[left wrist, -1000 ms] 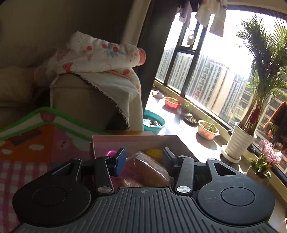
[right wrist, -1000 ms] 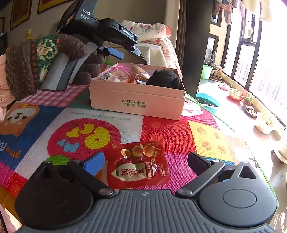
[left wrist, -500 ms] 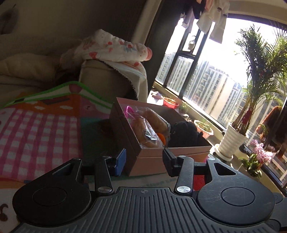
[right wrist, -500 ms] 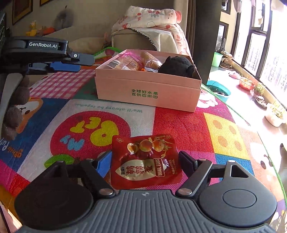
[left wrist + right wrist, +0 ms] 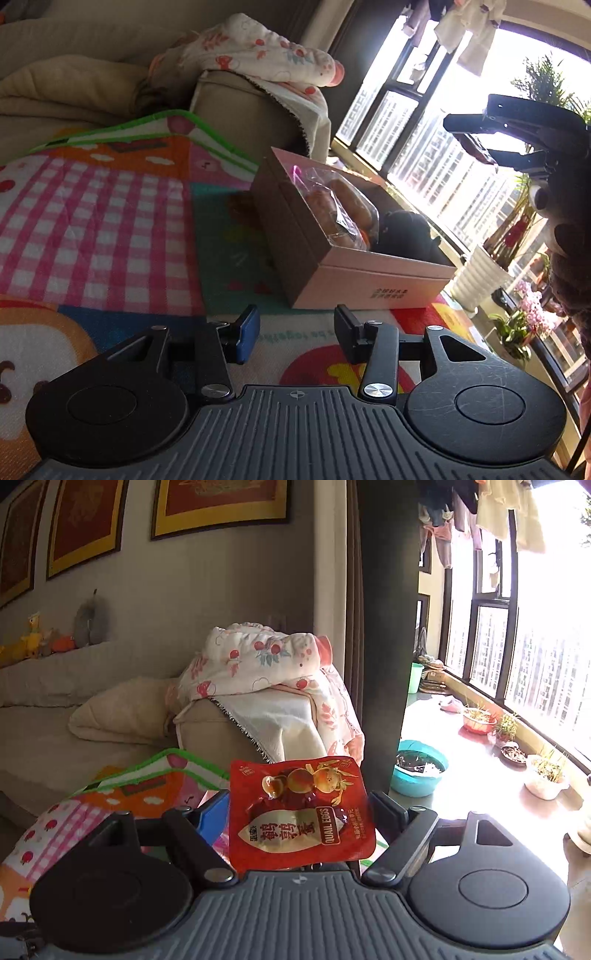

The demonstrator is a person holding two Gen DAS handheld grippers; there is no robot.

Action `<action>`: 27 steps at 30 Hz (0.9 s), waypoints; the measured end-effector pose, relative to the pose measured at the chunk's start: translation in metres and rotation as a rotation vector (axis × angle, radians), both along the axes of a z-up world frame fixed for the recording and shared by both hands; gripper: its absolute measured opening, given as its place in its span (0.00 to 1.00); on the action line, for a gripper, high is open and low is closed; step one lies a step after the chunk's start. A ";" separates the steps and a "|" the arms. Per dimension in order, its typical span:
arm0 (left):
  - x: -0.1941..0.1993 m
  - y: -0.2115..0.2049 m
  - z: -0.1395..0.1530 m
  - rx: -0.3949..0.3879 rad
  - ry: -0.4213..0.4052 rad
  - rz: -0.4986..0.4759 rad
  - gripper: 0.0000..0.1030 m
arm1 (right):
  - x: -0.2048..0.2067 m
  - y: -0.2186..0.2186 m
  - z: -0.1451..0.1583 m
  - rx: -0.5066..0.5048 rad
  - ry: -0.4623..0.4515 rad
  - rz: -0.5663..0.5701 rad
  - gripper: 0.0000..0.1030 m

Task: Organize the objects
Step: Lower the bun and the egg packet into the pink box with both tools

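In the right wrist view my right gripper (image 5: 299,812) is shut on a red quail-egg snack pouch (image 5: 299,812) and holds it upright in the air above the play mat. In the left wrist view my left gripper (image 5: 295,328) is open and empty, low over the mat, a short way in front of the pink cardboard box (image 5: 369,280). The box holds bagged bread (image 5: 340,214) and a black plush toy (image 5: 402,232). My right gripper also shows in the left wrist view (image 5: 476,133), high at the upper right with something dark red between its fingers.
A colourful play mat (image 5: 103,229) covers the floor. A beige sofa (image 5: 92,709) with a floral blanket (image 5: 258,661) stands behind. A teal basin (image 5: 419,768), plant pots (image 5: 546,779) and a white planter (image 5: 480,280) line the window side.
My right gripper closed on the pouch and lifted it off the mat. My left gripper pulled back from the box, having left the bread in it, and now sits lower in front of it.
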State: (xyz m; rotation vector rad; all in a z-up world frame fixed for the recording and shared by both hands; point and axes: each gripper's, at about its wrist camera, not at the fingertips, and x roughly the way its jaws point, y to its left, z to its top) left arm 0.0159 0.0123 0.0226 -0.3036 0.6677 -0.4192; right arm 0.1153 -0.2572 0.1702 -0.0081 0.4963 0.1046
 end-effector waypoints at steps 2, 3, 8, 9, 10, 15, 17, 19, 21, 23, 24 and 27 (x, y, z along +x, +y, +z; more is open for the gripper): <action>-0.001 0.005 0.002 0.003 -0.002 0.007 0.47 | 0.023 -0.010 0.000 0.058 0.048 -0.021 0.81; 0.000 0.008 0.004 0.003 -0.006 0.014 0.47 | 0.026 -0.016 -0.003 0.085 0.060 -0.025 0.82; 0.010 0.019 0.002 -0.024 0.012 0.049 0.47 | -0.008 -0.036 -0.029 0.038 0.018 -0.028 0.93; 0.013 0.019 0.002 -0.031 0.023 0.053 0.47 | -0.015 -0.037 -0.035 0.009 0.029 -0.018 0.93; 0.016 0.018 0.003 -0.037 0.027 0.052 0.46 | -0.025 -0.039 -0.043 -0.035 0.049 0.000 0.93; 0.030 0.006 0.021 -0.034 -0.044 0.041 0.46 | -0.062 -0.035 -0.084 -0.208 0.125 0.075 0.69; 0.042 -0.005 0.030 -0.012 -0.074 0.032 0.46 | -0.068 -0.036 -0.099 -0.210 0.158 0.088 0.69; 0.055 -0.015 0.034 -0.009 -0.079 0.009 0.46 | -0.069 -0.035 -0.112 -0.227 0.170 0.071 0.69; 0.073 -0.030 0.034 0.031 -0.061 -0.002 0.46 | -0.064 -0.035 -0.124 -0.232 0.181 0.050 0.69; 0.086 -0.043 0.029 0.130 -0.037 0.030 0.46 | -0.058 -0.033 -0.132 -0.247 0.181 0.035 0.69; 0.090 -0.047 0.027 0.168 -0.028 0.047 0.47 | -0.056 -0.031 -0.136 -0.261 0.176 0.033 0.69; 0.093 -0.044 0.023 0.189 -0.017 0.055 0.53 | -0.053 -0.023 -0.140 -0.255 0.168 0.076 0.69</action>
